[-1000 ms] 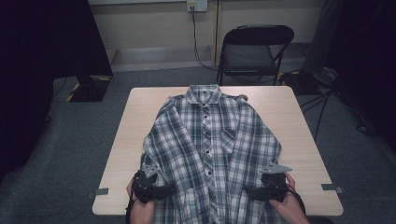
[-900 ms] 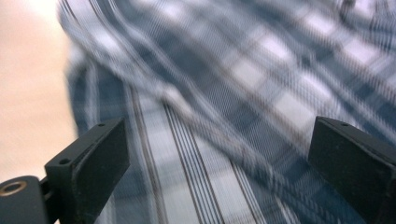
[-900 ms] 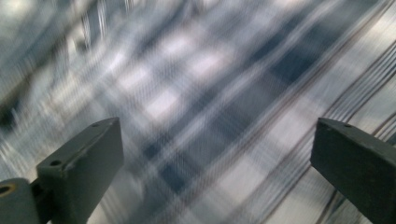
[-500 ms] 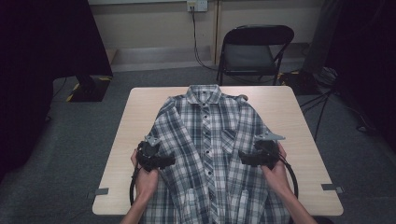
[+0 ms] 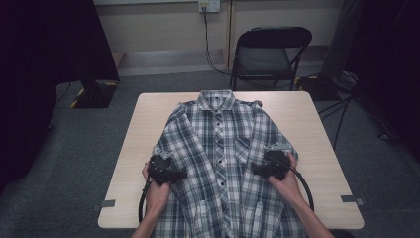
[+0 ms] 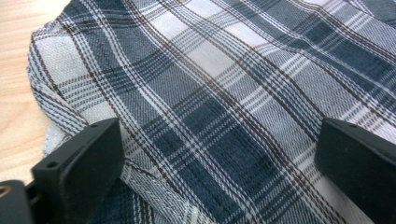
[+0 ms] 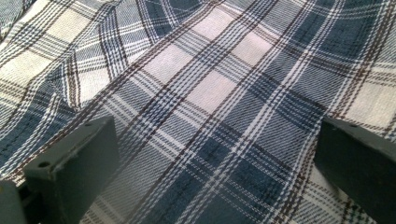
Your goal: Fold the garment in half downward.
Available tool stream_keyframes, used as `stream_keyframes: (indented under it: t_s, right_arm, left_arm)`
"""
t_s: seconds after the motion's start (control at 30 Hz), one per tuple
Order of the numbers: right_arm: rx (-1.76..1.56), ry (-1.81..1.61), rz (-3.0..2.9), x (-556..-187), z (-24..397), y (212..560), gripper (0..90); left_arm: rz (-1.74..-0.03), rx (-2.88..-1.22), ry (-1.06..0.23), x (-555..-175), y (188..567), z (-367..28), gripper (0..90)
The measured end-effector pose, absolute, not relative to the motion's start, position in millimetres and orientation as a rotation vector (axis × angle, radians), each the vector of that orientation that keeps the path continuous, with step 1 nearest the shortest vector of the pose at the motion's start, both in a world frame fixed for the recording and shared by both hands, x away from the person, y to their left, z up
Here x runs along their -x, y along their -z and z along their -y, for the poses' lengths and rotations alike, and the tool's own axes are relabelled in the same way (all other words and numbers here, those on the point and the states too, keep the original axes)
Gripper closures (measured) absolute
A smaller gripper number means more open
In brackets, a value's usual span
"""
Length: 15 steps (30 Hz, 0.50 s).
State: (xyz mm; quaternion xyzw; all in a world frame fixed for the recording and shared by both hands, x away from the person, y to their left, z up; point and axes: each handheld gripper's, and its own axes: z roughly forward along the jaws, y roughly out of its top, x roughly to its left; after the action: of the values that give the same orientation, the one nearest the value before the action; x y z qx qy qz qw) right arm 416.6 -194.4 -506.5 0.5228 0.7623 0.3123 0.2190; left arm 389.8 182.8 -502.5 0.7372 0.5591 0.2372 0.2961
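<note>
Both grippers are hanging over the plaid shirt [image 5: 223,153], jaws wide apart, holding nothing. L gripper [image 5: 179,174] is sitting near the shirt's left edge, R gripper [image 5: 255,168] near the chest pocket. The shirt is lying flat, buttoned, on the wood table [image 5: 143,129]. No fold is showing yet, so most work is likely left.

no readable text, labels, brands, numbers or signs anywhere
</note>
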Motion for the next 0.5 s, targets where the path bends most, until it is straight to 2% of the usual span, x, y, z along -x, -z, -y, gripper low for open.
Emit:
stream_keyframes:
  t_s: [0.5]
  right_arm:
    - [-1.405,-0.882,-2.148,-392.6,199.1,506.8,0.0]
  left_arm:
    - [-1.47,-1.942,-0.63,-355.0,504.5,-180.3,0.0]
